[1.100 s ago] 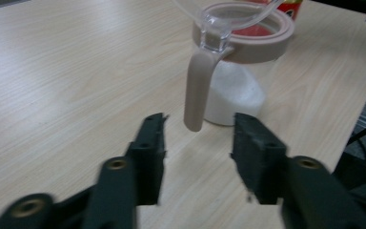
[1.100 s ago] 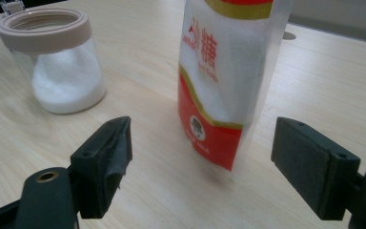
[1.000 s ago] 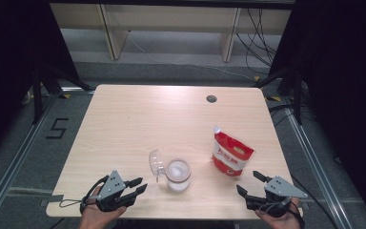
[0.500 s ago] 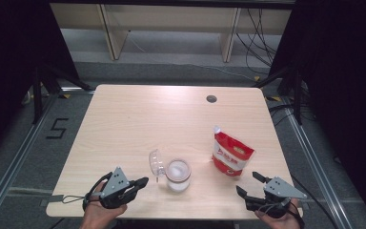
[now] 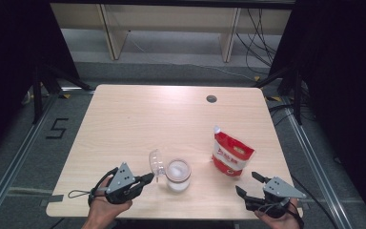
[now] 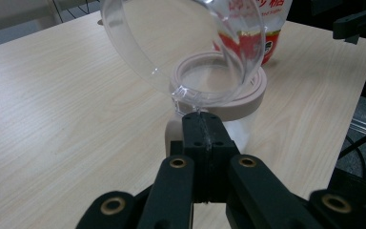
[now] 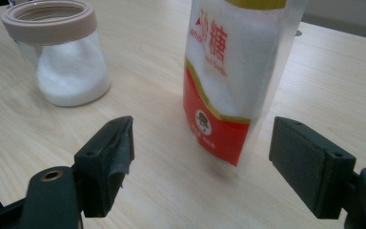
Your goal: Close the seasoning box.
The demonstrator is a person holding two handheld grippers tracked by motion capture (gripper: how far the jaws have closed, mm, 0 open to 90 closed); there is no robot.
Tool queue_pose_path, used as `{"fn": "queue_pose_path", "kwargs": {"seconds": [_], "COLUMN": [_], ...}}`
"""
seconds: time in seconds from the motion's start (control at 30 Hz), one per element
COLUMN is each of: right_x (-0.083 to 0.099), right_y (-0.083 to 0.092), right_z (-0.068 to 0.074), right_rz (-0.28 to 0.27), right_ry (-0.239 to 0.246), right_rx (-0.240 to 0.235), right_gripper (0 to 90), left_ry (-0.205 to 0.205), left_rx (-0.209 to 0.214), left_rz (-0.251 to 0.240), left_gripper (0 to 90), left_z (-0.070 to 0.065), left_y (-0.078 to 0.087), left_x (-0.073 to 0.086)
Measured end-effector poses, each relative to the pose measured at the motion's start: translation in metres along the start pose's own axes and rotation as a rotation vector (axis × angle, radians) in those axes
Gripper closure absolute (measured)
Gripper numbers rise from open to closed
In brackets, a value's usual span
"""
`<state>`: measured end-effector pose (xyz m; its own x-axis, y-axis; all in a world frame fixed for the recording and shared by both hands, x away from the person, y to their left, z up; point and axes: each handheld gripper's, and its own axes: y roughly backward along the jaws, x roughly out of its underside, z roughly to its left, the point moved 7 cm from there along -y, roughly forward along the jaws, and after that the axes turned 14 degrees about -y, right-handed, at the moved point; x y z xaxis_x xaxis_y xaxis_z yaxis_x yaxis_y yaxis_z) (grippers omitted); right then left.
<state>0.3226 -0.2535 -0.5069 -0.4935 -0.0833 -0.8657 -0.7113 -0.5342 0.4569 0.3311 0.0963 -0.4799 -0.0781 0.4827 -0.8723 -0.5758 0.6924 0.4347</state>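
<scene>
Jar [image 5: 177, 174] stood near the front edge of the table [image 5: 138, 119], part full of white grains, its pink-rimmed mouth uncovered and its clear lid [image 5: 156, 163] tipped up on the left side. Your left gripper [image 5: 145, 179] sat just left of it; in the left gripper view its jaws had closed fully, pads together, right at the lid's tab [image 6: 186, 95], though whether they pinched it you couldn't tell. Your right gripper [image 5: 249, 184] rested wide open and empty at the front right corner, just short of the red-and-white pouch [image 5: 232, 156], which stood upright right of the jar, apart from it.
</scene>
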Motion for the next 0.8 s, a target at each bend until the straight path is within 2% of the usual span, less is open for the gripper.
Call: {"fn": "queue_pose_path", "kwargs": {"seconds": [0.17,0.2,0.23,0.3,0.37,0.43,0.53,0.57,0.6,0.63,0.77,0.8], "right_x": [0.000,0.000,-0.002,0.000,-0.001,-0.001,0.000,-0.001,0.000,0.000,-0.001,0.000], "right_y": [0.000,0.000,-0.001,0.000,0.001,0.001,0.000,0.001,0.001,0.000,0.000,0.000], "right_z": [-0.001,0.000,-0.002,0.000,-0.001,-0.001,-0.001,-0.001,-0.001,0.000,0.000,0.000], "right_rz": [0.001,0.000,-0.015,-0.002,-0.003,-0.004,-0.003,-0.004,-0.001,0.003,-0.003,-0.001], "right_ry": [0.007,0.006,0.023,0.002,0.008,0.013,0.006,0.013,0.011,0.006,0.009,0.008], "right_rx": [0.010,-0.001,0.003,0.002,0.015,0.012,0.005,0.012,0.011,0.005,0.001,-0.001], "right_gripper": [24.5,24.6,24.5,24.5,24.5,24.5,24.6,24.6,24.6,24.5,24.6,24.6], "left_ry": [-0.010,0.014,0.002,-0.003,0.007,-0.014,-0.017,-0.039,-0.010,-0.029,-0.037,-0.018], "left_rx": [0.005,0.006,0.007,0.009,0.009,0.011,0.010,0.015,0.019,0.018,0.028,0.028], "left_rz": [-0.005,-0.012,-0.011,-0.004,-0.007,-0.007,-0.010,-0.007,-0.015,-0.012,-0.013,-0.007], "left_gripper": [89.5,89.5,89.5,89.4,89.4,89.5,89.4,89.4,89.4,89.4,89.4,89.4], "left_z": [-0.001,-0.003,-0.002,-0.003,-0.004,-0.003,-0.005,-0.004,-0.007,-0.007,-0.010,-0.012], "left_y": [-0.002,-0.003,-0.003,-0.004,-0.004,-0.005,-0.006,-0.007,-0.008,-0.008,-0.011,-0.012], "left_x": [-0.004,-0.005,-0.005,-0.006,-0.007,-0.008,-0.010,-0.010,-0.011,-0.012,-0.013,-0.013]}}
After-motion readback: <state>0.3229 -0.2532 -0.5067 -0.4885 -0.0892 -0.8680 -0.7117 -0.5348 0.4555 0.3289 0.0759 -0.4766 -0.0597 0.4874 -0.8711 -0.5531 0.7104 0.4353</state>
